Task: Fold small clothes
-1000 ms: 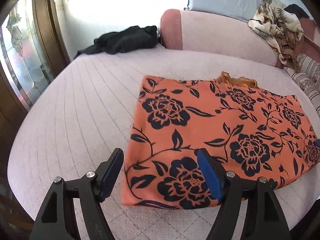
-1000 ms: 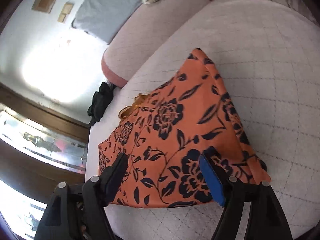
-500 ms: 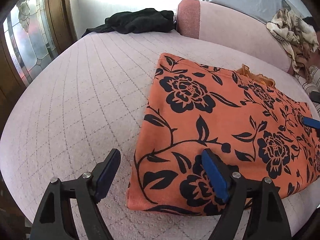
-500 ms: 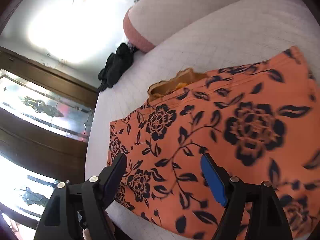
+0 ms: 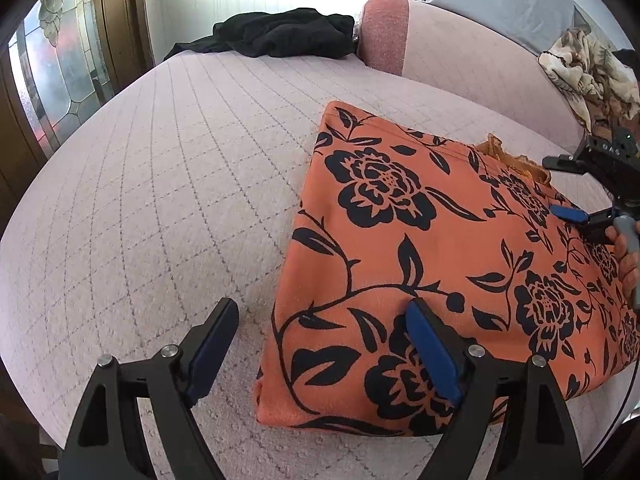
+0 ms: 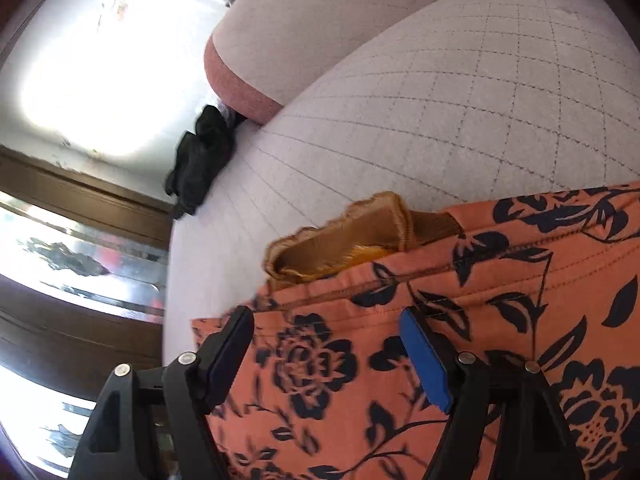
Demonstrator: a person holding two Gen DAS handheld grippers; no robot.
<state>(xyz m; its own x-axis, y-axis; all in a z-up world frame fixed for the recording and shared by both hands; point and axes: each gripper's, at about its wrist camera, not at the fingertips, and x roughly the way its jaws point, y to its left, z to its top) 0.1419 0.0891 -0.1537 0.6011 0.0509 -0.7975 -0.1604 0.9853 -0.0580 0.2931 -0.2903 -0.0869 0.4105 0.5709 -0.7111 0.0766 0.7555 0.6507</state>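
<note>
Your left gripper has closed in on the near left corner of the folded orange floral garment, jaws spread, empty. Your right gripper, equally spread, has swung across to its far hem. The garment lies flat mid-mattress; both ends now stand ready for another fold.

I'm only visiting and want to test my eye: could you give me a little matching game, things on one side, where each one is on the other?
Things:
1. orange cloth with black flowers
2. crumpled black garment
3. beige patterned fabric
4. mustard-yellow frilled piece

Places:
A. draped over the pink backrest
B. peeking out from under the orange cloth's far edge
C. spread flat in front of both open grippers
D. bunched at the bed's far end, by the wall

Pairs: 1-C, 2-D, 3-A, 4-B
</note>
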